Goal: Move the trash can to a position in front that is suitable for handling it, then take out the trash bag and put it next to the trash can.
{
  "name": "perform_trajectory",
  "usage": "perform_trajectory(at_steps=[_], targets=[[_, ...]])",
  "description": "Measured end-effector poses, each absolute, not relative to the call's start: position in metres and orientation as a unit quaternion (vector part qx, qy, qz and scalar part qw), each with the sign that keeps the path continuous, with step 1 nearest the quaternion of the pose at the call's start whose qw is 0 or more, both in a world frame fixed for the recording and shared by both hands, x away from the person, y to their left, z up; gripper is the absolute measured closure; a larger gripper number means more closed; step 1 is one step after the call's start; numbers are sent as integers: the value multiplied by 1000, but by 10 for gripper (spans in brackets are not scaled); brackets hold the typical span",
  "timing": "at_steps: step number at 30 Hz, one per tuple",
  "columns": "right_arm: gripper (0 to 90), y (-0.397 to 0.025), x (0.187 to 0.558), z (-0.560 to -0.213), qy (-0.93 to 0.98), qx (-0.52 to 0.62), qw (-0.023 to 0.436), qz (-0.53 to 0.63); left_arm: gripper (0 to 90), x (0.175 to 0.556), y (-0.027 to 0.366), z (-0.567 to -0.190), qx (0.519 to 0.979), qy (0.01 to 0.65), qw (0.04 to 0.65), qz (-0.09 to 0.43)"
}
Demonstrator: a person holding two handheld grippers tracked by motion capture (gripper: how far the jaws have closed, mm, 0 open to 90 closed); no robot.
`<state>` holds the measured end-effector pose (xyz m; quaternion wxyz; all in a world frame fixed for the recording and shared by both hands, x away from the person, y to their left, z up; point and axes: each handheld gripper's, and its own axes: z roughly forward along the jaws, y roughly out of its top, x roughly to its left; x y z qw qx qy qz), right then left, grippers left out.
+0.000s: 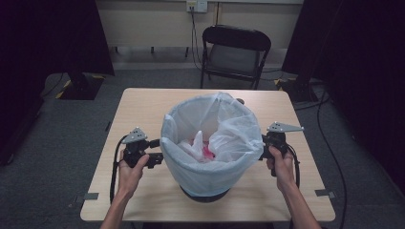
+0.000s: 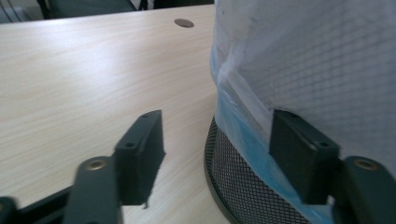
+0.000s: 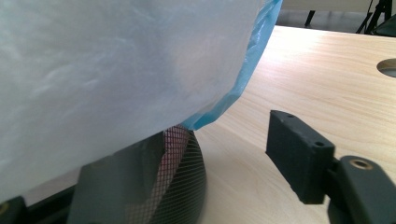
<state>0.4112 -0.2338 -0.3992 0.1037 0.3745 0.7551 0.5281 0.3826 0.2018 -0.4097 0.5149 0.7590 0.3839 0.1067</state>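
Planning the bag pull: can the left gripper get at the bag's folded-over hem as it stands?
Probably yes: the left gripper is open, one jaw already against the bag over the mesh bin, with nothing between.

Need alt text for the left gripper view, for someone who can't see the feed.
The left hand-held gripper is open at the foot of a black mesh bin, one jaw lying against the pale, blue-edged plastic bag draped over the bin, the other over the light wooden table. A round cable hole sits in the tabletop farther back.

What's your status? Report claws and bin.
Both claws open: left claw and right claw flank the bin liner. Liner draped over mesh bin, ungripped. Nothing in the way.
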Motion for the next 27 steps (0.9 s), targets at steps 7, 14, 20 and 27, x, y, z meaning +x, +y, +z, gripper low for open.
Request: perform_trajectory(at_steps=[7,14,20,27], targets=[[202,-241,417,-395,766,394,117,495,199,383,225,-399,728,430,516,140],[232,-250,417,-390,770,409,119,475,189,379,244,-379,711,430,537,145],[279,-268,413,-379,774,405,102,476,205,373,242,-365,721,417,535,141],[366,-284,406,-362,747,423,110,501,265,366,236,-350,718,412,537,160]])
